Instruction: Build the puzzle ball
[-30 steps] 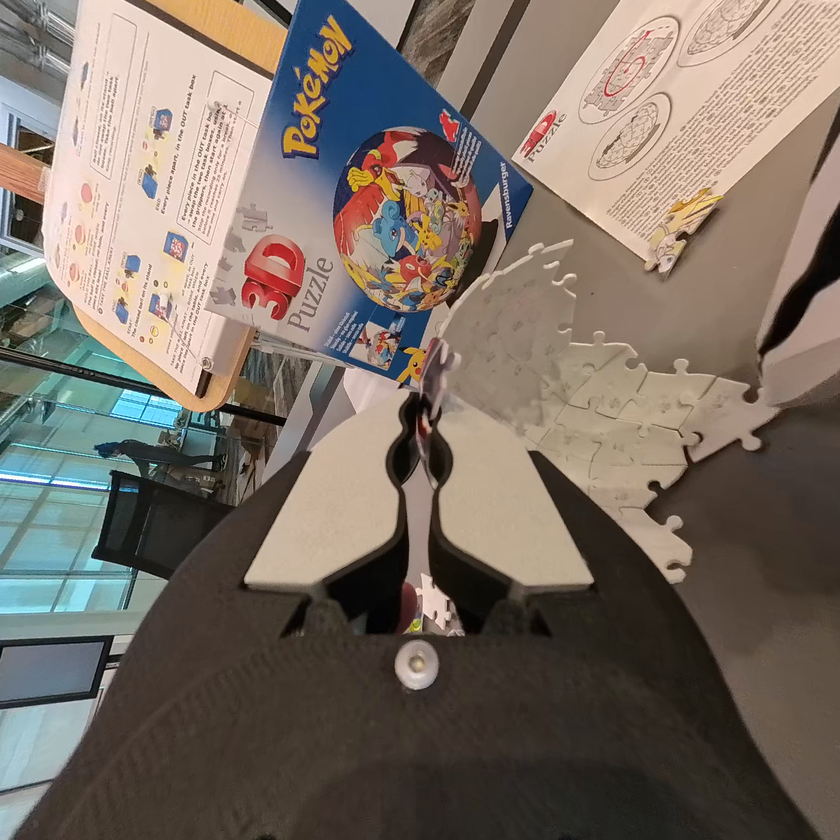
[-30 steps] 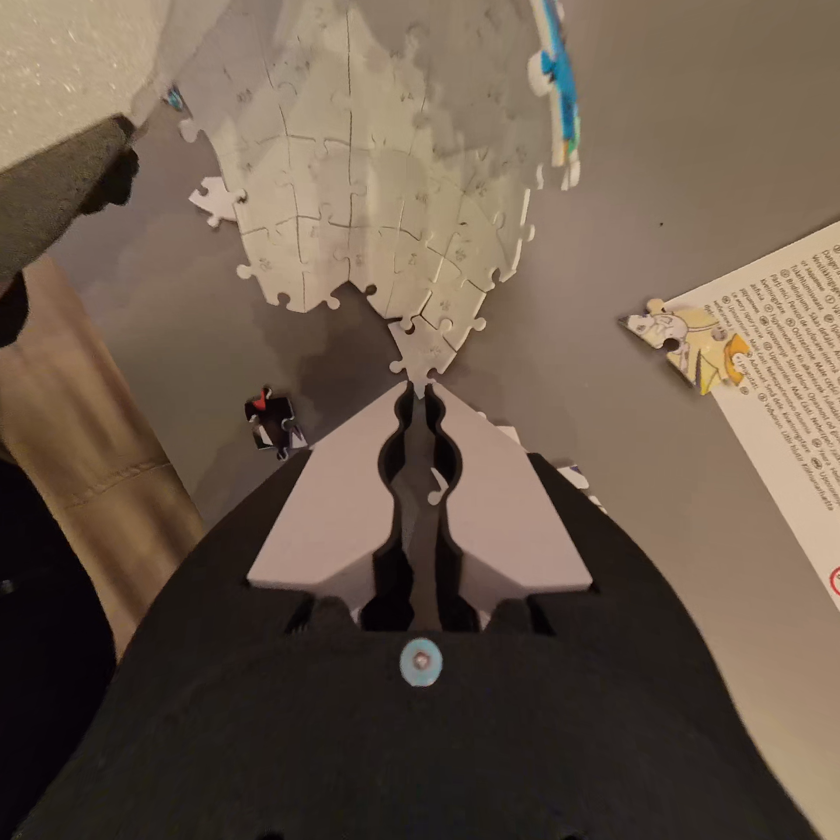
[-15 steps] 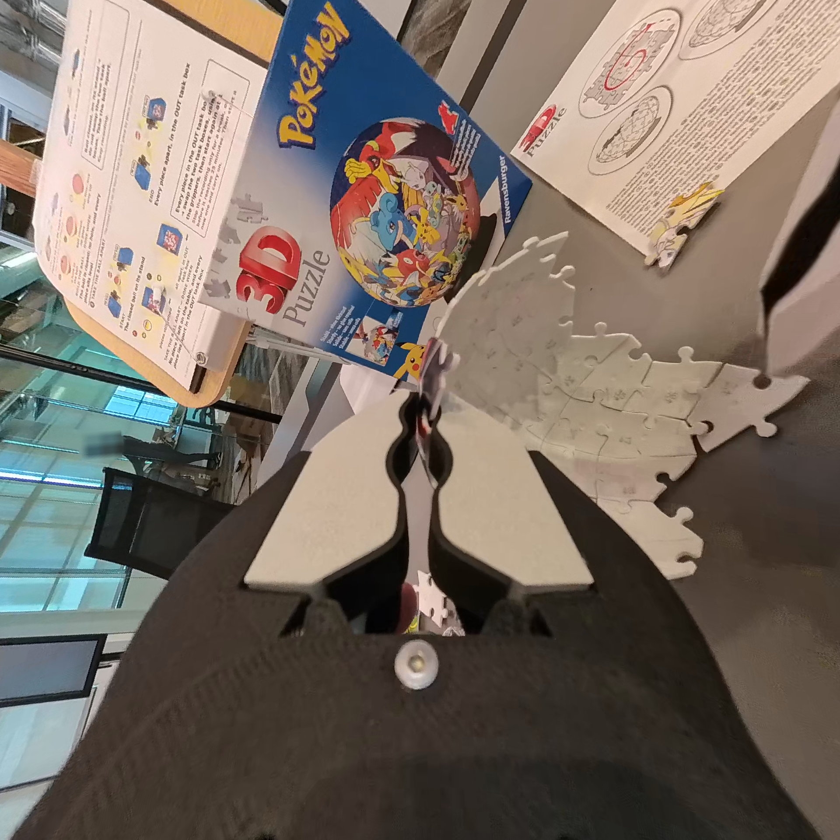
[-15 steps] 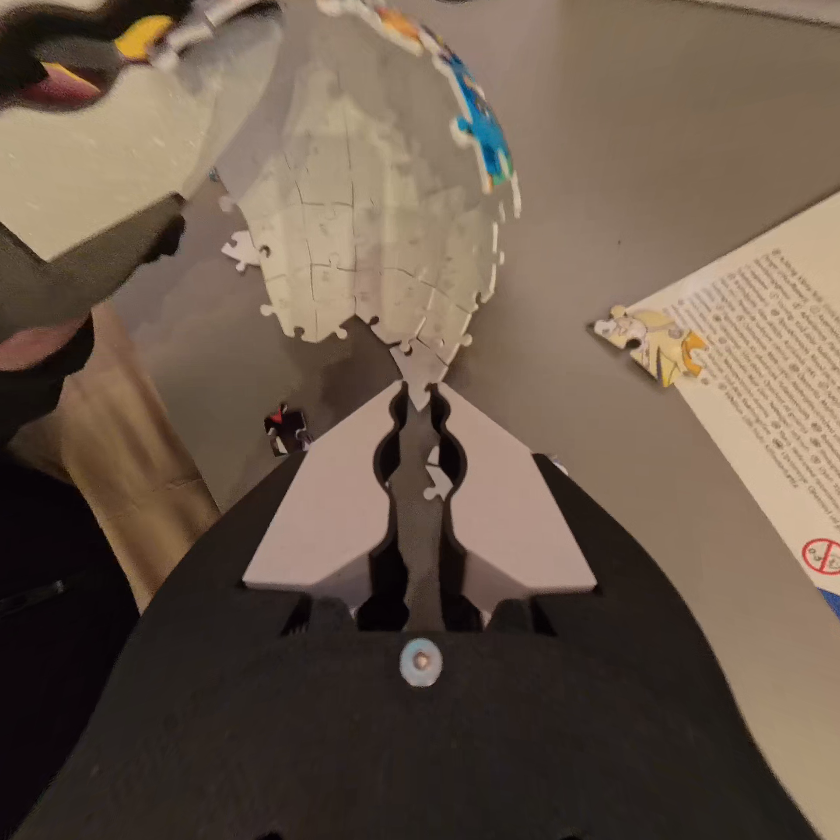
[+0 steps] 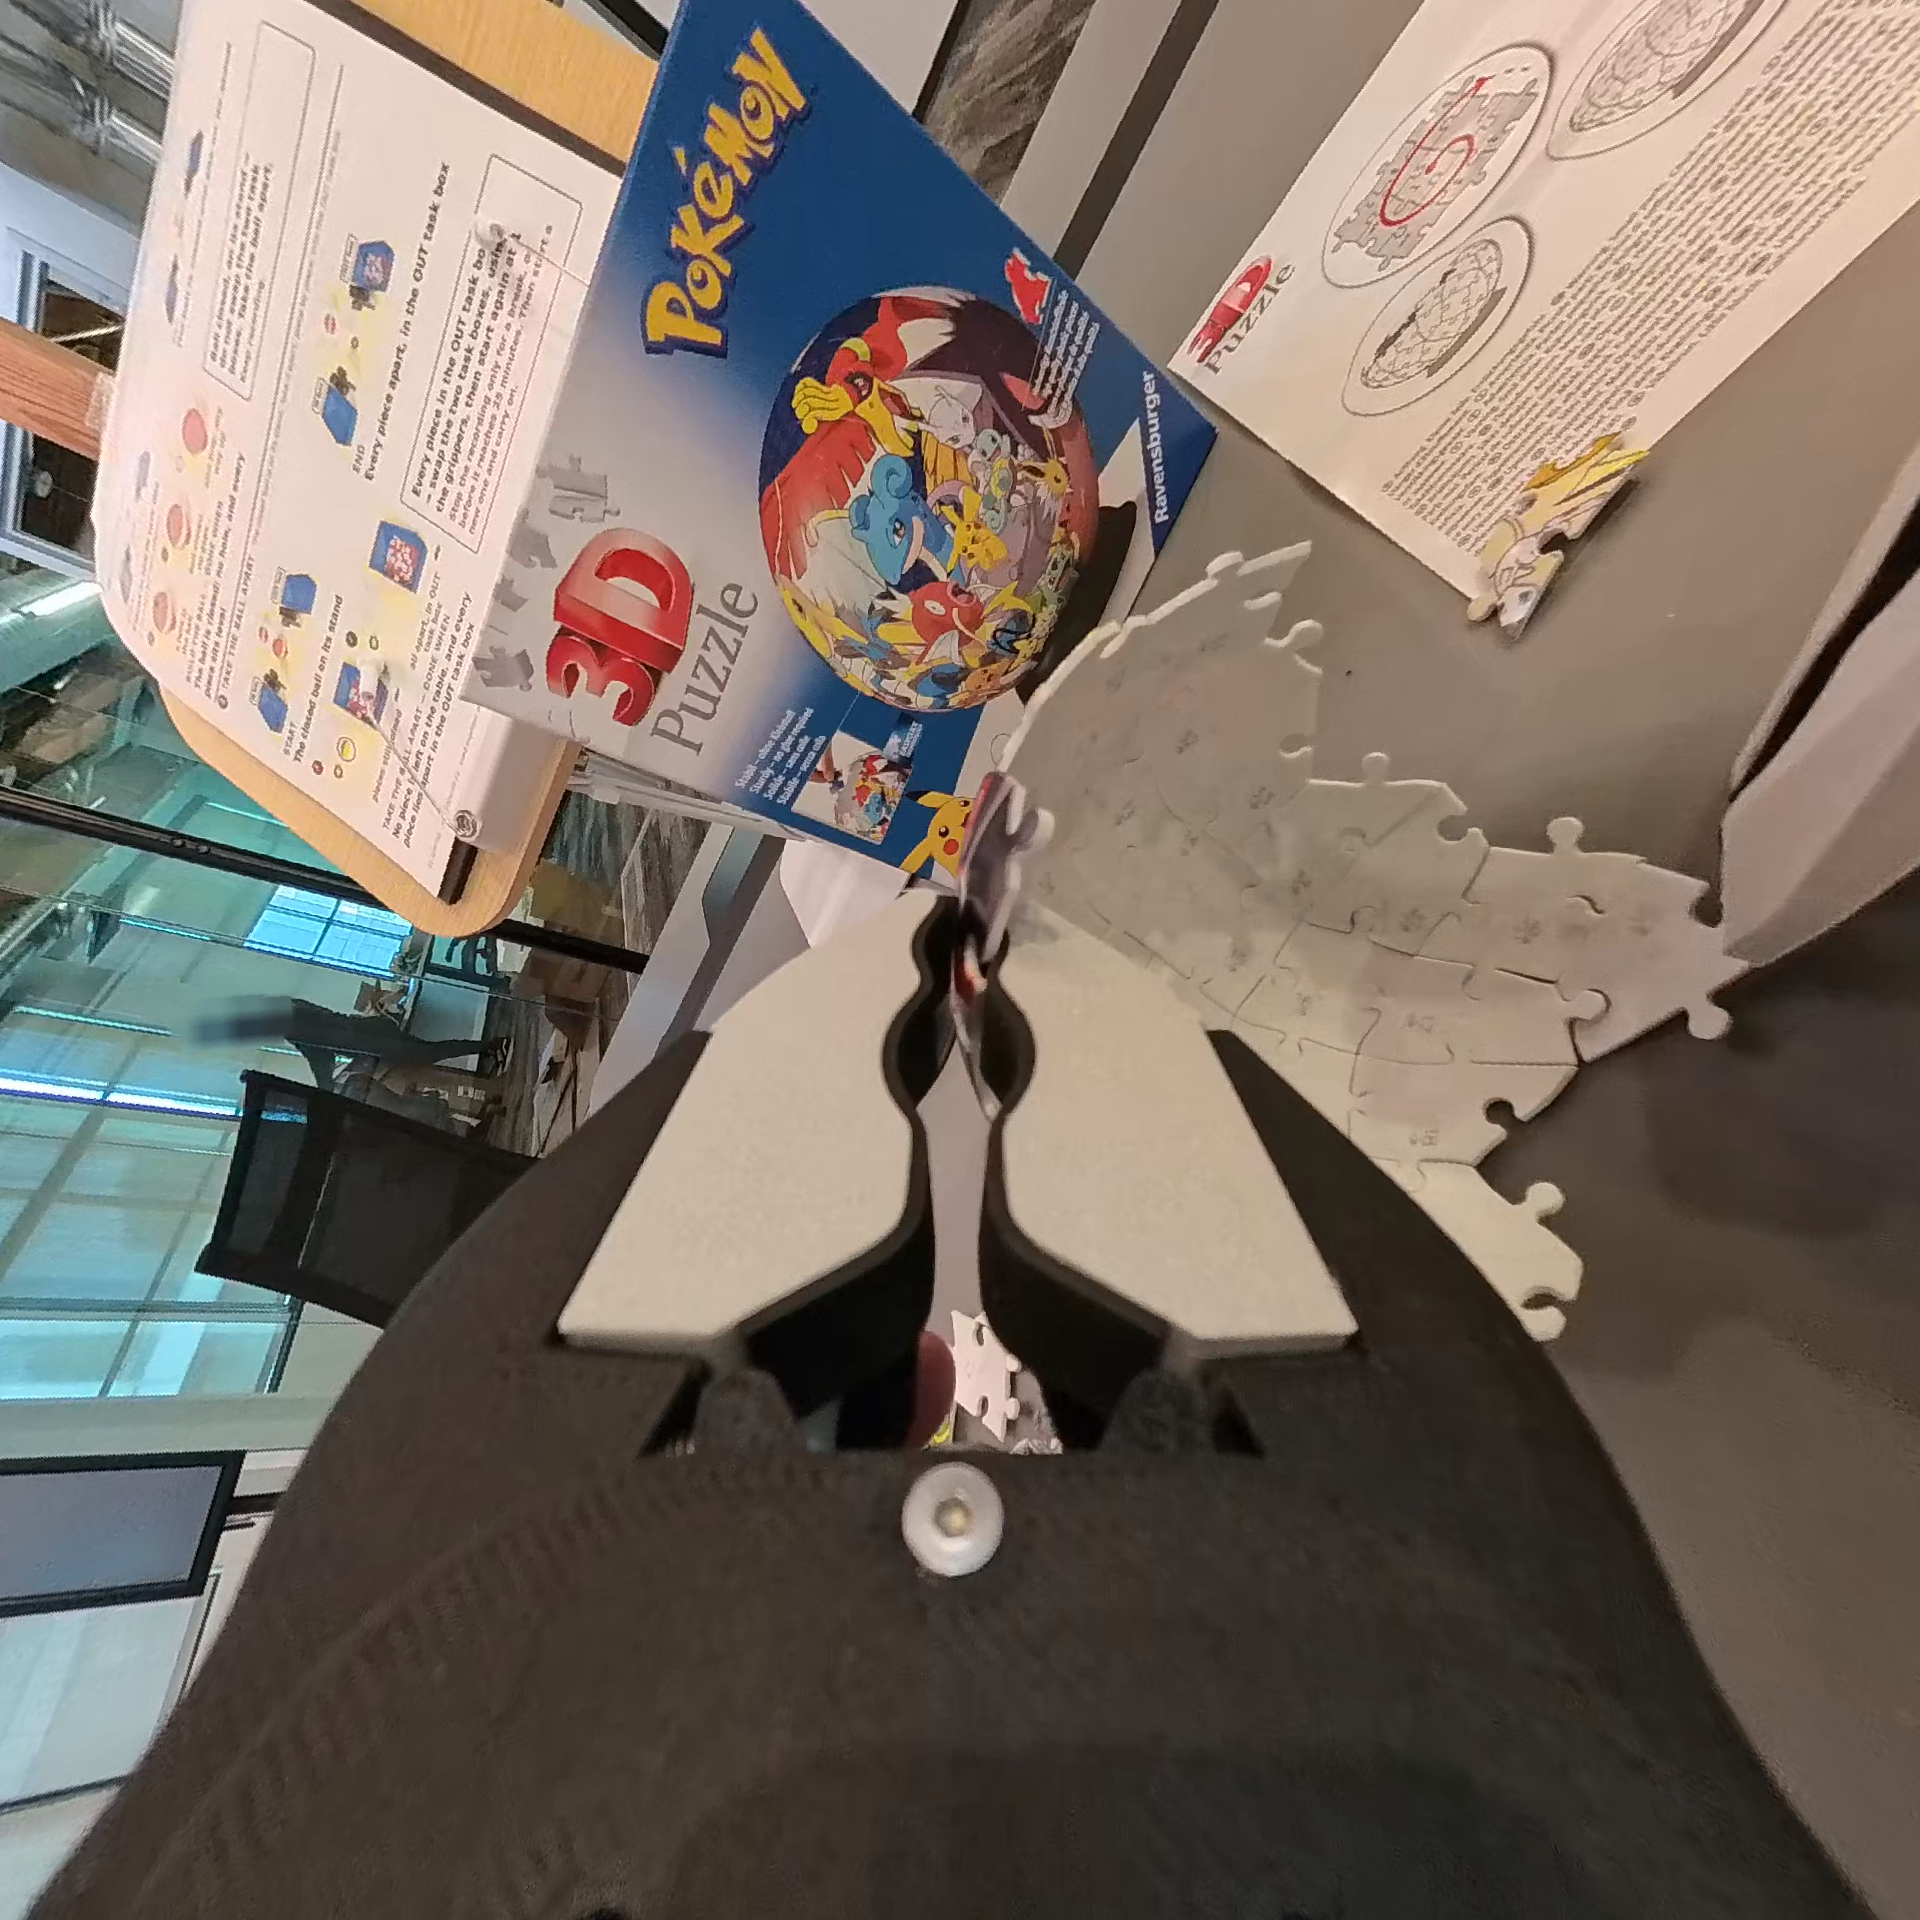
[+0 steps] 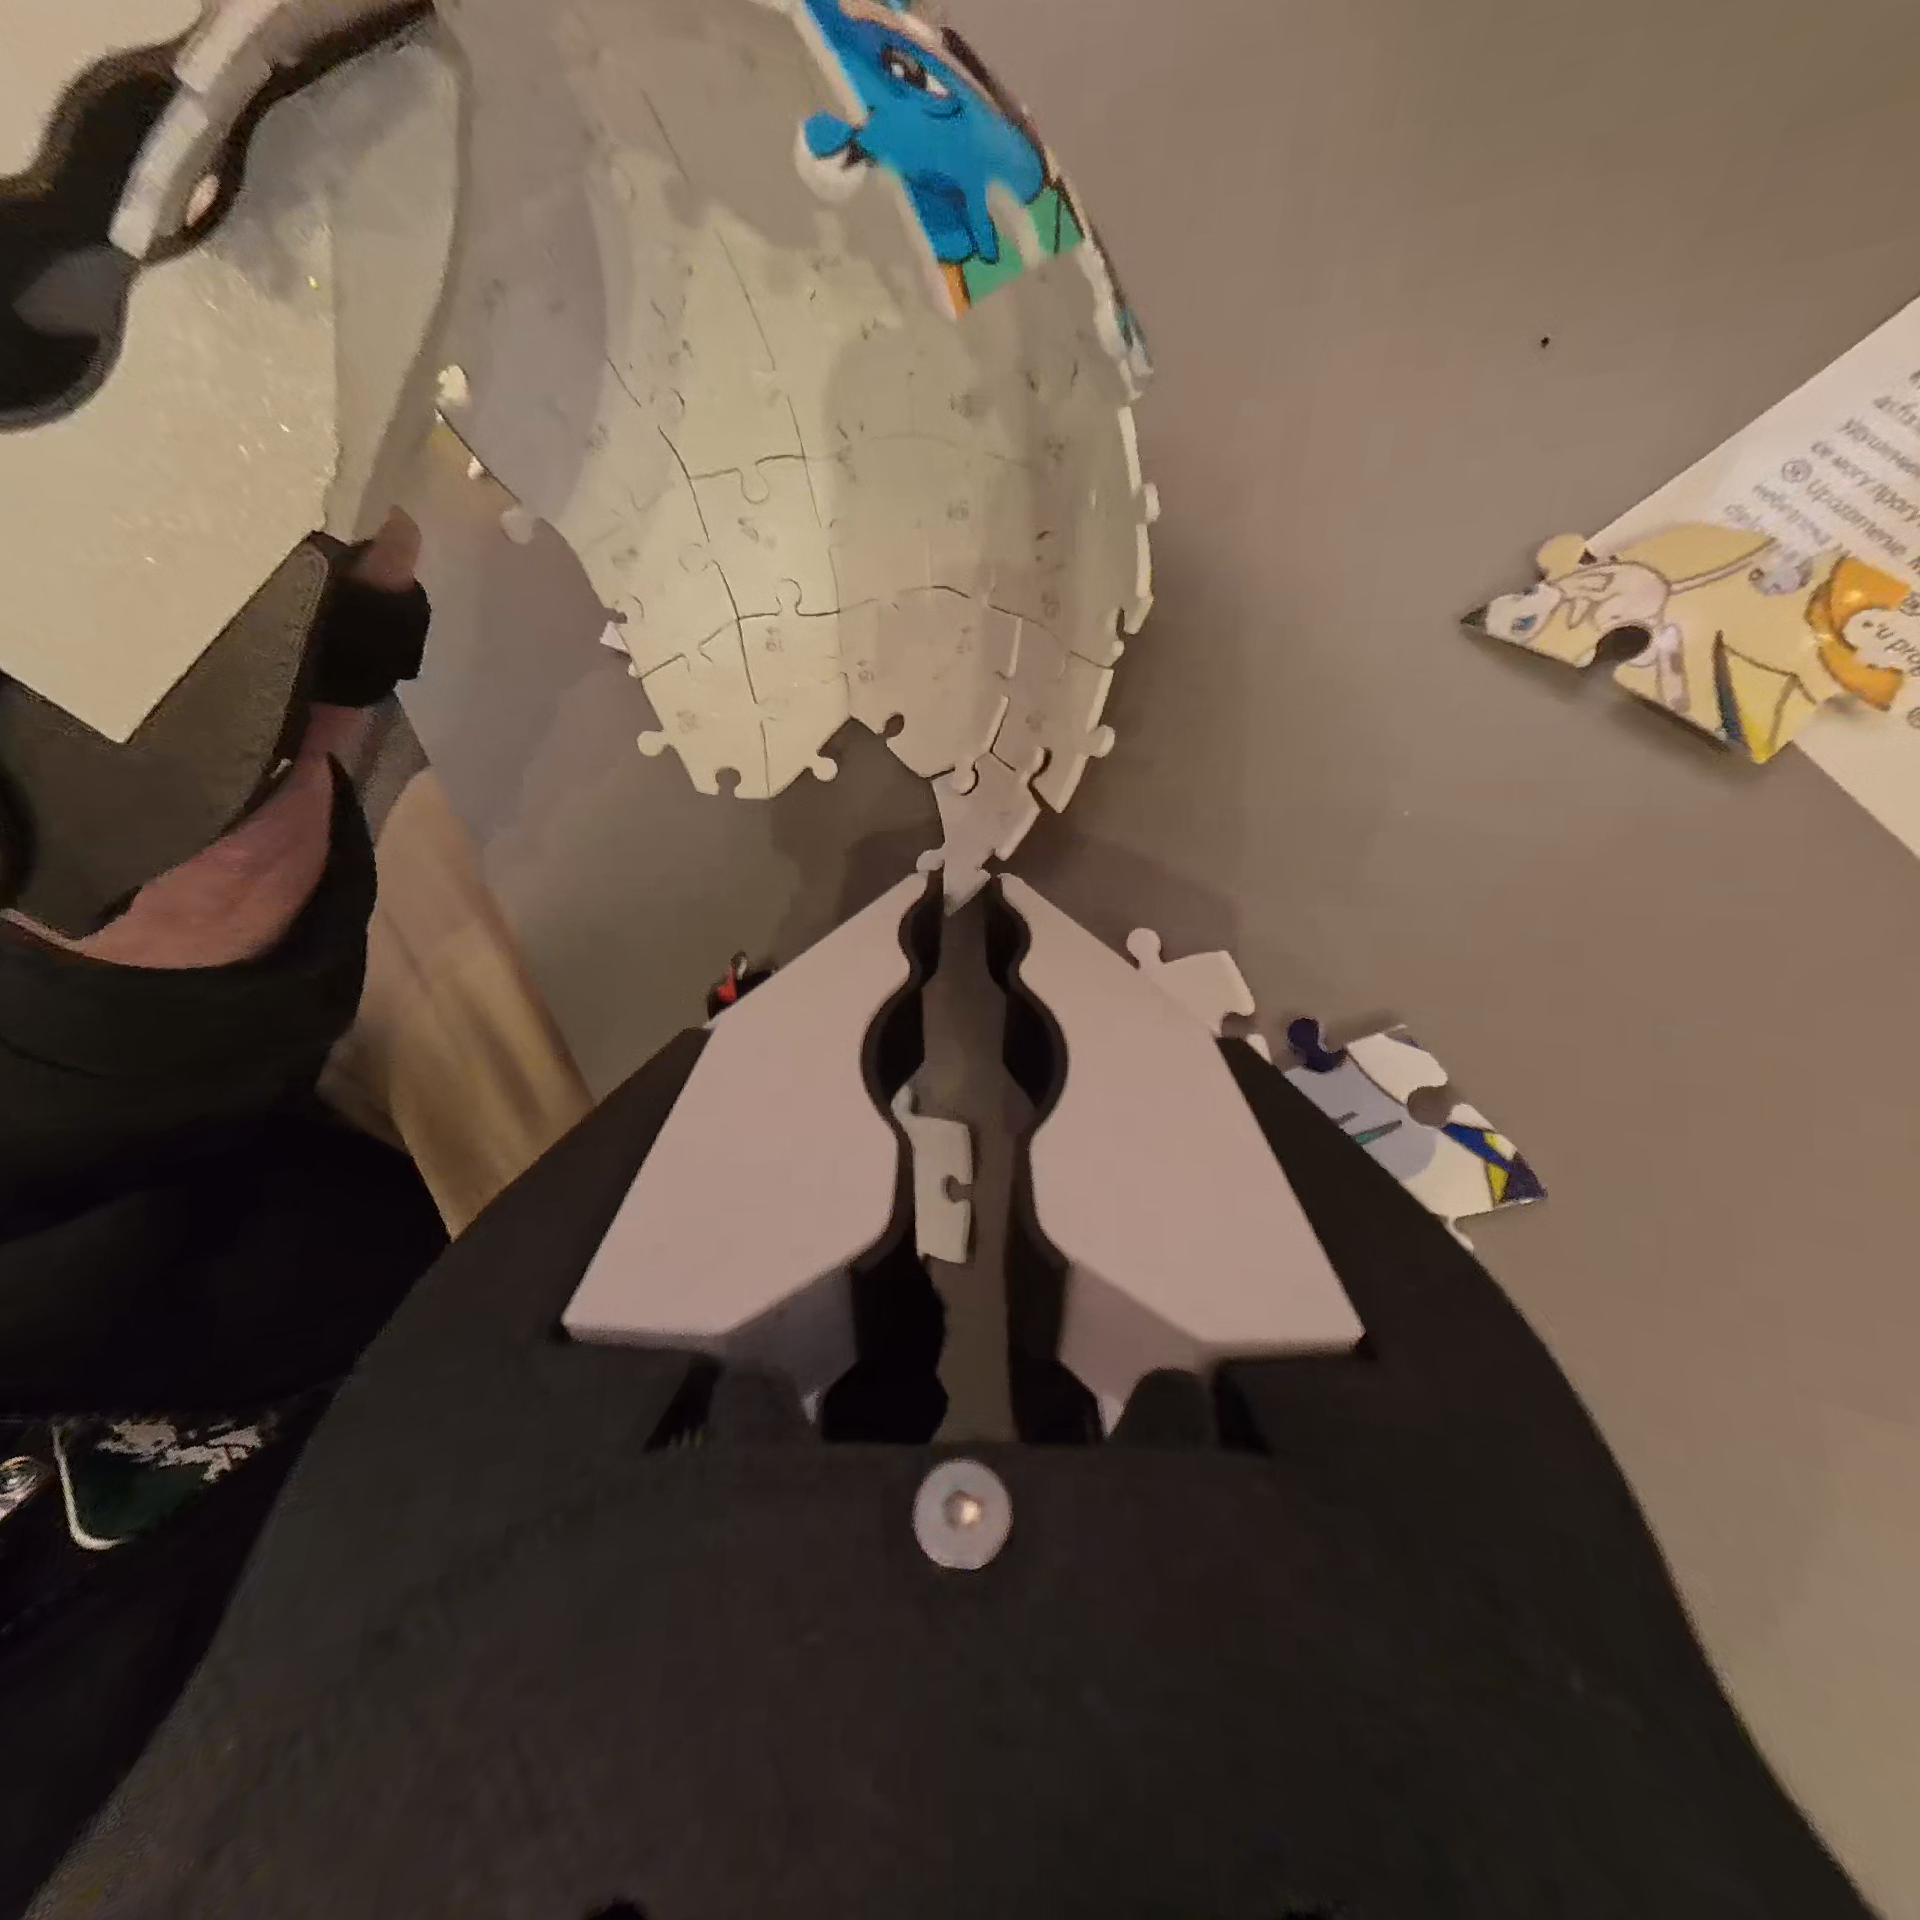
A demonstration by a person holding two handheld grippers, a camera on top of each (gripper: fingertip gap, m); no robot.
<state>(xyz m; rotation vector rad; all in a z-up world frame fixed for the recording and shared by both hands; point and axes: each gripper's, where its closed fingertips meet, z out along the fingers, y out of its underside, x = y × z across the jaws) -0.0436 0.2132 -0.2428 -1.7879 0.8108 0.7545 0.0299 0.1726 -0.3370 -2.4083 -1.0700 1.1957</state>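
The partly built puzzle ball is a curved shell, white inside (image 5: pixel 1278 883) and printed outside, held in the air between both grippers. My left gripper (image 5: pixel 961 925) is shut on one rim of the shell. My right gripper (image 6: pixel 961 894) is shut on the tab of the lowest piece at the opposite rim of the shell (image 6: pixel 831 540). A blue printed patch (image 6: pixel 935 177) shows at the shell's top edge. The left gripper's fingers (image 6: pixel 208 436) show at the upper left of the right wrist view. One of the right gripper's fingers (image 5: pixel 1860 790) shows at the right of the left wrist view.
Loose pieces lie on the grey table (image 6: pixel 1455 312): a yellow one (image 6: pixel 1704 644) on the instruction sheet (image 5: pixel 1558 260), a blue-white one (image 6: pixel 1423 1132), a white one (image 6: pixel 1195 977), a dark one (image 6: pixel 732 982). The puzzle box (image 5: pixel 831 468) and a clipboard (image 5: pixel 312 416) stand behind. The gap from one gripper's tips to the other's is roughly 12 cm.
The shell has swung up and tilted, so its blue printed edge now faces the right wrist camera from closer. Both grippers have kept their hold throughout.
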